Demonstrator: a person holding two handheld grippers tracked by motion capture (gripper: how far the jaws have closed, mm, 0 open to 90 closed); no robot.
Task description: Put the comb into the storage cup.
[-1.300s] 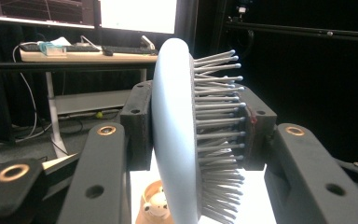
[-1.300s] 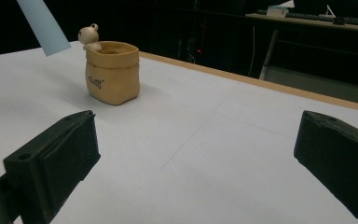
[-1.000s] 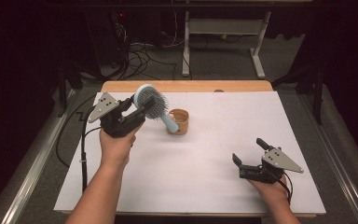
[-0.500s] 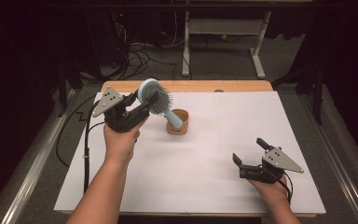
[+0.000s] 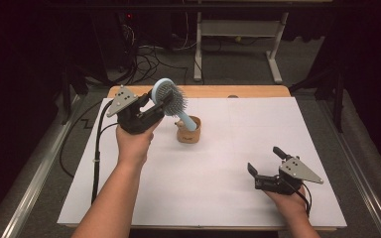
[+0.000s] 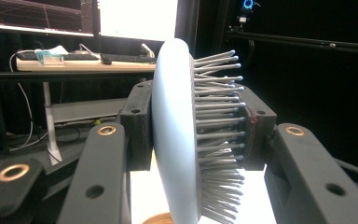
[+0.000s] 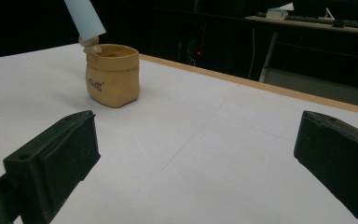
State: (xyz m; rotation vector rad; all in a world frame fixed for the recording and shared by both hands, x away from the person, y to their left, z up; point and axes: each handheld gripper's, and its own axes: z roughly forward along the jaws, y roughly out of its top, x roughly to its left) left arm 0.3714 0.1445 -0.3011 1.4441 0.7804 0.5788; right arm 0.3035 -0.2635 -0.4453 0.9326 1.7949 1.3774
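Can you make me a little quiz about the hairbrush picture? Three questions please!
1. True or false: the left tongs are shut on the head of the blue hairbrush.
2. Where does the brush handle's tip point? A) into the tan pot B) at the floor C) at the right tongs
3. Fill in: the right tongs rest low over the white table cover with their jaws ____.

Key:
1. True. One pad presses the brush's smooth back, the other its bristles.
2. A. The tip sits right at the pot's mouth.
3. Open, with nothing between them.
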